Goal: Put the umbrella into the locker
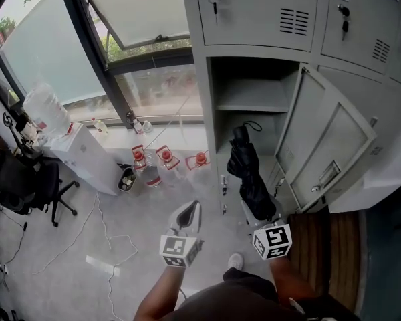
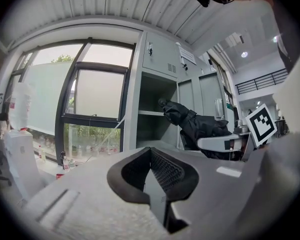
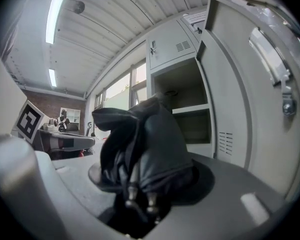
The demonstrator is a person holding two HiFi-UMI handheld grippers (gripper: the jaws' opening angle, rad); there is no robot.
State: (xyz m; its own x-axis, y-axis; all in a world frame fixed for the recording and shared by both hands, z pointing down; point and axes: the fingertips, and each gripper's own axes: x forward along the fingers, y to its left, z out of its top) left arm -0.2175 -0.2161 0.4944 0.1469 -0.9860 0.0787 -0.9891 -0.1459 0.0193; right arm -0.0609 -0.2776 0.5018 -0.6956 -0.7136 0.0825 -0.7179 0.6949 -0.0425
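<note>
As the head view looks steeply down, the left gripper (image 1: 189,214) hangs over the bare floor with nothing in it. The right gripper (image 1: 259,212) grips the lower end of a folded black umbrella (image 1: 249,172). The umbrella points towards the grey locker (image 1: 210,112), whose door (image 1: 327,139) is swung wide to the right. Its far end sits at the mouth of the open compartment, below the shelf (image 1: 250,105) — whether it has crossed the threshold cannot be told. Red-capped bottles (image 1: 167,156) stand on the floor by the window.

From the left gripper view, the jaws are pressed together with nothing between them. Beyond them the umbrella slants from the right gripper up towards the compartment.

From the right gripper view, the jaws pinch the bunched black fabric and rib tips of the umbrella — the open compartment and its shelf stand just behind.
</note>
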